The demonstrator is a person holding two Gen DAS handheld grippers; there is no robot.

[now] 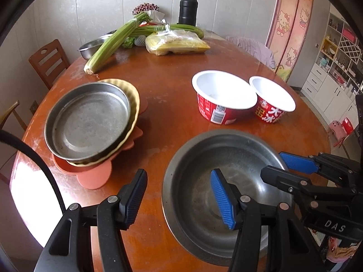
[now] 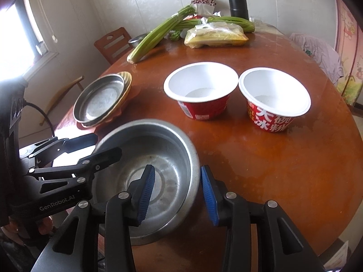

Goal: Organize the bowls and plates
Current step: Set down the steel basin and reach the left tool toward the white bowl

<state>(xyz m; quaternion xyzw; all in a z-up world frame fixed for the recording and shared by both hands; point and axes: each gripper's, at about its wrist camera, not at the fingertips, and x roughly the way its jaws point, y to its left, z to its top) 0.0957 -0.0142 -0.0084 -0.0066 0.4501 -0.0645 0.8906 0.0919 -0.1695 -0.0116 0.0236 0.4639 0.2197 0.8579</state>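
Steel bowl (image 1: pixel 197 165) sits on the near part of the round wooden bench (image 1: pixel 172 90), both grippers at it from opposite sides

Left gripper (image 1: pixel 179 197): fingers apart, straddling the bowl's left rim, one blue-padded finger outside over bare bench, the other inside the basin. Pads do not press on the rim; gap shows on both sides

Right gripper (image 2: pixel 178 195): fingers apart, narrower gap, straddling the bowl's right rim, one finger (image 2: pixel 146 192) inside the basin, the other outside. Rim runs between the pads; a sliver of clearance shows on each side, so no clamp. In the left wrist view this gripper comes in from the right edge, one finger over the basin and one beyond the far rim

Stack of plates left of the bowl, apart from it: steel plate (image 1: pixel 87 121) on top, cream fluted dish (image 1: pixel 133 95) under it, orange flat piece (image 1: pixel 94 176) at the bottom

Beyond the bowl, two red paper bowls with white insides, upright and empty: left paper bowl (image 2: pixel 200 86), right paper bowl (image 2: pixel 274 90), rims just beside each other, touching or nearly so

Far end of bench: celery bunches (image 1: pixel 113 43), bagged yellow noodles (image 1: pixel 177 44), black flask (image 1: pixel 188 9), a small steel basin (image 1: pixel 90 47) partly under the celery

Wooden chair (image 1: pixel 48 61) at the left edge of the bench
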